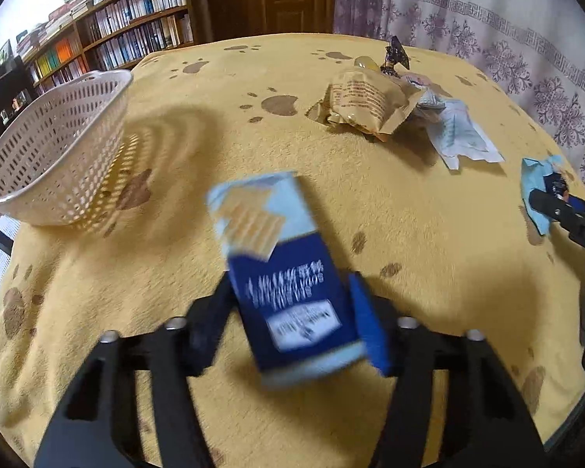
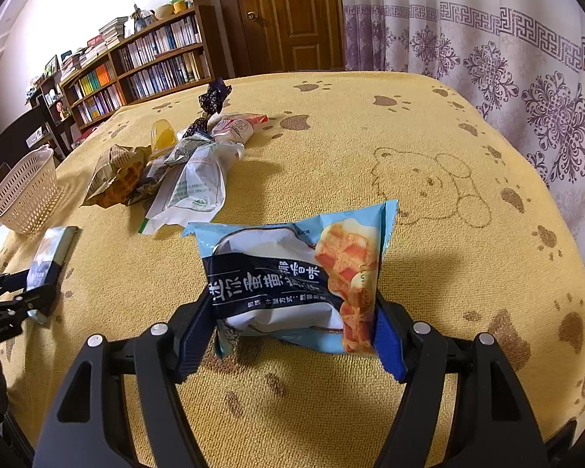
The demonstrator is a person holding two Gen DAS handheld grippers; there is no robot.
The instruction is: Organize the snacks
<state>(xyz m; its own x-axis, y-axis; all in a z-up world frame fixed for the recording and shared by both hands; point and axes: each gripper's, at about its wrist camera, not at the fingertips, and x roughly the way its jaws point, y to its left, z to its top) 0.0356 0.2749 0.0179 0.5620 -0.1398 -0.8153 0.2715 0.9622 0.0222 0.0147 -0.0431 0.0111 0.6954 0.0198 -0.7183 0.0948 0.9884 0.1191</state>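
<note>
Left gripper (image 1: 292, 323): my jaws clamp the blue cracker box (image 1: 280, 269), lifted near the white basket (image 1: 58, 148); stiff, light.
Right gripper (image 2: 292, 323): I pinch the waffle packet (image 2: 296, 273) mid-body above the yellow cloth (image 2: 429, 136); soft, slippery film, contents crushable.
</note>
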